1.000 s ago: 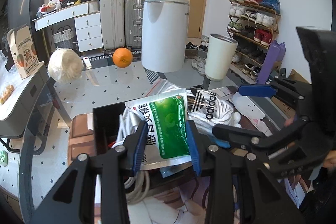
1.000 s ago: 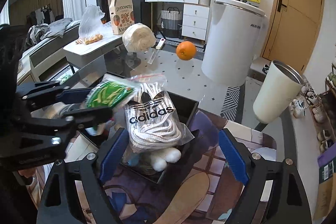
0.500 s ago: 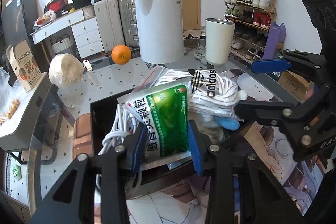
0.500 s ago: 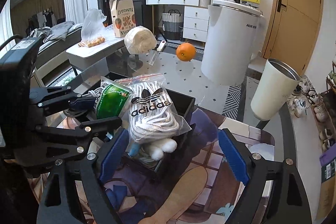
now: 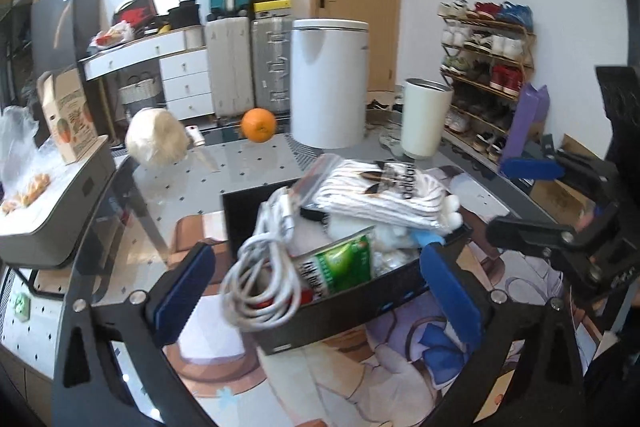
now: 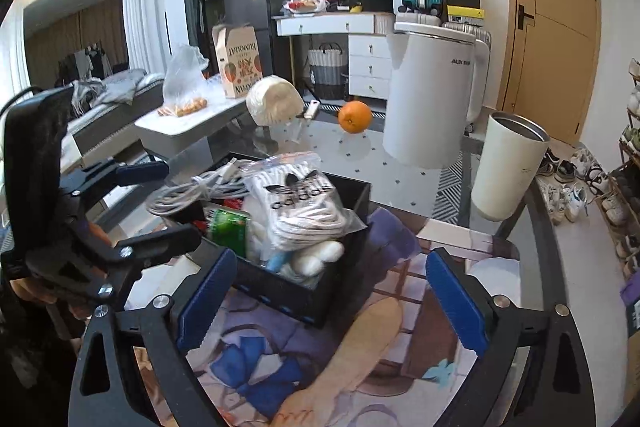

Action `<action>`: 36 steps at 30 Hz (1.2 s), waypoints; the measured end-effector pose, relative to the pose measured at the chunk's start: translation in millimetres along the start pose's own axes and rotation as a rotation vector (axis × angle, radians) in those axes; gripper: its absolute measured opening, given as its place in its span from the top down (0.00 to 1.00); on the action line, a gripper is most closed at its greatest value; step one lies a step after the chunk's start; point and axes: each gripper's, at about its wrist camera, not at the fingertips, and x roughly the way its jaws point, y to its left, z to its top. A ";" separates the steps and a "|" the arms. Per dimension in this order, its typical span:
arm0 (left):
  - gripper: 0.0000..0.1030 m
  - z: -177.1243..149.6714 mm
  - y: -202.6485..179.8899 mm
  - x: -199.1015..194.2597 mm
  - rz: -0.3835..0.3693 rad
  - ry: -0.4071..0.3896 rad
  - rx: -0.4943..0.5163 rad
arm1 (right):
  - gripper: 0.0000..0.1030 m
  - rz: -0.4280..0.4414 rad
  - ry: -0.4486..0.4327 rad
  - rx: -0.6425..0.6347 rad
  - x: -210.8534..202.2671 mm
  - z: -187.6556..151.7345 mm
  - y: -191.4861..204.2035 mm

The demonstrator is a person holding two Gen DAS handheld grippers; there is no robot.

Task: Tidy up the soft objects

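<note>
A black box point(image 5: 360, 301) point(image 6: 304, 297) stands on a printed mat and is full of soft things. A green packet point(image 5: 340, 265) point(image 6: 228, 229) lies in it beside a bagged pair of white Adidas socks point(image 5: 384, 193) point(image 6: 304, 203), a coiled white cable point(image 5: 260, 267) point(image 6: 192, 193) and a white plush point(image 6: 316, 259). My left gripper point(image 5: 316, 293) is open and empty in front of the box. My right gripper point(image 6: 332, 301) is open and empty, its fingers on either side of the box's near corner.
On the glass table behind the box are an orange point(image 5: 258, 125), a white yarn-like ball point(image 5: 156, 141), a knife point(image 5: 202, 151), a tall white appliance point(image 5: 328, 83) and a cream tumbler point(image 5: 426, 123). A shoe rack point(image 5: 488, 67) stands at the right.
My left gripper has opened and let go of the green packet, which now lies in the box. The gripper has drawn back. The right gripper has stayed open.
</note>
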 end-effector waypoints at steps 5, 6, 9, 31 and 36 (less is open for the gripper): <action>0.00 -11.1 13.9 -7.2 0.052 -0.028 -0.039 | 0.01 0.010 -0.039 -0.001 -4.7 -5.9 16.4; 0.00 -13.4 16.2 -8.3 0.059 -0.035 -0.050 | 0.01 0.010 -0.049 0.002 -4.9 -7.5 19.0; 0.00 -20.7 22.2 -10.0 0.069 -0.042 -0.082 | 0.01 0.003 -0.074 -0.006 -6.6 -12.4 28.3; 0.00 -40.5 27.6 -7.0 0.105 -0.091 -0.105 | 0.01 -0.043 -0.155 0.018 7.1 -30.3 38.2; 0.00 -40.8 28.3 -6.8 0.110 -0.091 -0.103 | 0.00 -0.046 -0.172 0.019 4.1 -31.5 38.4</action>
